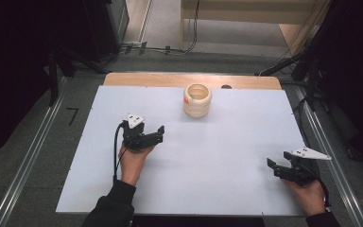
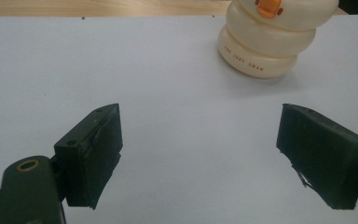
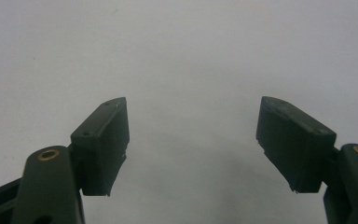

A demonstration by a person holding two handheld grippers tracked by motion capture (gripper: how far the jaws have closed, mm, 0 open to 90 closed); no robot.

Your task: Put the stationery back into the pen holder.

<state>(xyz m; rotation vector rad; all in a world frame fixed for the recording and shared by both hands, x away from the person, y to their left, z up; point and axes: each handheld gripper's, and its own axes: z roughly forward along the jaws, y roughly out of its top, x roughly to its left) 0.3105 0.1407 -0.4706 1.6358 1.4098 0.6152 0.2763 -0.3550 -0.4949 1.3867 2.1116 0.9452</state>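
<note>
1. In the left gripper view the top of the cream ribbed cup (image 2: 270, 39) is cut off by the frame edge, and the small lettering on its lowest ring is too fine to read.
2. The left gripper (image 1: 153, 132) has its jaws spread wide, nothing between them; the cup stands ahead and to its right, well apart.
3. The right gripper (image 1: 278, 162) rests near the right edge of the white table sheet (image 1: 217, 165), jaws also spread and empty.
4. The cup stands upright near the sheet's far edge, built of stacked rounded rings, with an orange mark on its side.
</note>
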